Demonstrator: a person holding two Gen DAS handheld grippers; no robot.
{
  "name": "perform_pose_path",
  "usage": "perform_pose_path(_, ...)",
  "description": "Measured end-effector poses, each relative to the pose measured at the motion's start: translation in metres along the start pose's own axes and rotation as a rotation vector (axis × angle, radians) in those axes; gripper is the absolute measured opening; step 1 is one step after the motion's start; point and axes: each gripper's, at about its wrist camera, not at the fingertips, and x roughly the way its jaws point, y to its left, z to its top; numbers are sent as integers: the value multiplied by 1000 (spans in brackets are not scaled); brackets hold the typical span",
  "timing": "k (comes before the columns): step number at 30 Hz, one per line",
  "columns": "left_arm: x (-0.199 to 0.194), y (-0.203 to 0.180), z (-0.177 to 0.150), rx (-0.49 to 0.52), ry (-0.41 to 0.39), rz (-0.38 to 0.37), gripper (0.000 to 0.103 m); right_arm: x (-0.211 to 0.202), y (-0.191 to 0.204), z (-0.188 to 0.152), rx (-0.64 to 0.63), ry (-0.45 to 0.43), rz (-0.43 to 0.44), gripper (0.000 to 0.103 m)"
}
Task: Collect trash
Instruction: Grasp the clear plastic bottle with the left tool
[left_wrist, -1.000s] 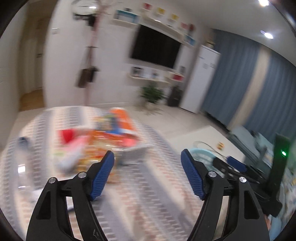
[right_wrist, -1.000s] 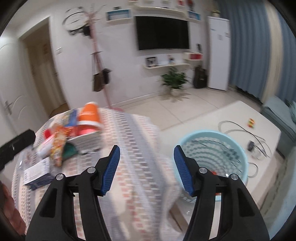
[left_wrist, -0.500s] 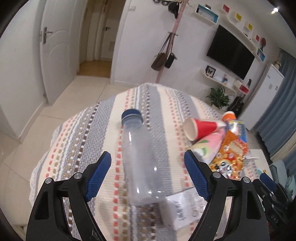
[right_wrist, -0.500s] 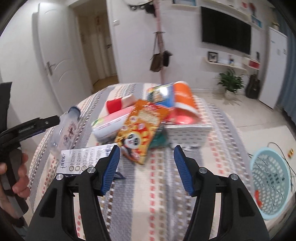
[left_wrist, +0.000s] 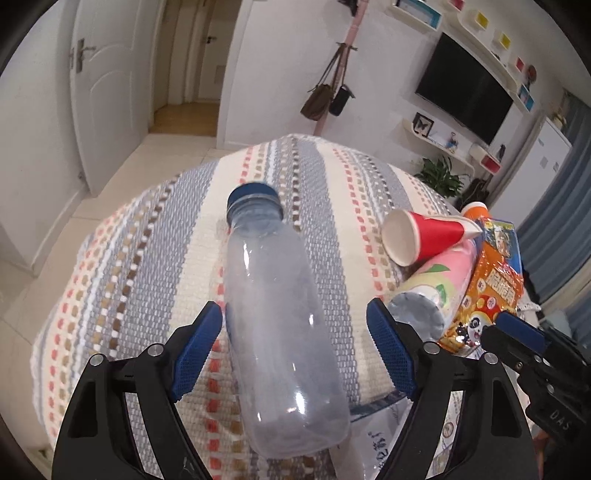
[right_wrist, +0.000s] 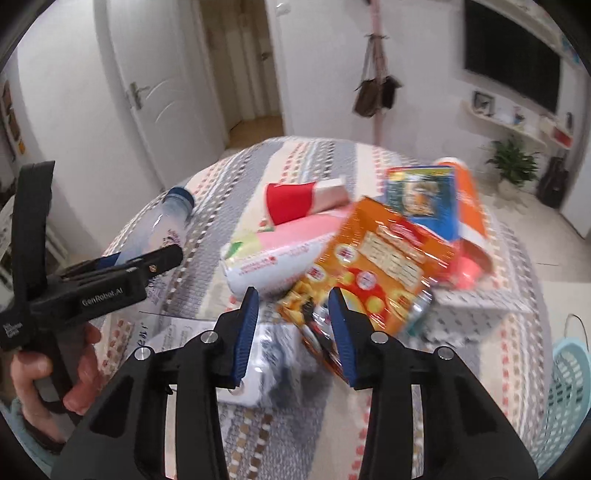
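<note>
An empty clear plastic bottle (left_wrist: 280, 314) with a blue cap lies on the striped tablecloth (left_wrist: 155, 266). My left gripper (left_wrist: 295, 347) is open, its jaws on either side of the bottle's body without touching it. The bottle also shows in the right wrist view (right_wrist: 159, 225). My right gripper (right_wrist: 293, 332) is open, with its jaws narrowed around the near corner of an orange snack bag (right_wrist: 380, 266). A red paper cup (left_wrist: 421, 236), a pink bottle (left_wrist: 439, 280) and a printed leaflet (right_wrist: 173, 332) lie close by.
A blue snack packet (right_wrist: 421, 195) and an orange cup (right_wrist: 469, 206) lie behind the orange bag, on a white box (right_wrist: 480, 299). A light-blue basket (right_wrist: 569, 391) stands on the floor at the table's right. White doors and a coat stand are behind.
Both grippers have swung left from the basket side to the trash on the table. The left has closed in around the bottle. The right has moved onto the orange bag and narrowed its jaws.
</note>
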Motion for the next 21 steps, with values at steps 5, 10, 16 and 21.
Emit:
perform_pose_path(5, 10, 0, -4, 34, 10, 24, 59, 19, 4, 2, -56, 96, 61, 36)
perform_pose_path(10, 7, 10, -4, -2, -10, -7, 51, 18, 10, -19, -105, 163, 129, 36)
perform_pose_path(16, 2, 22, -7, -49, -23, -64, 49, -3, 13, -50, -109, 191, 248, 36)
perform_pose_path(21, 0, 29, -7, -78, -26, -104, 49, -28, 23, -72, -126, 144, 277, 67)
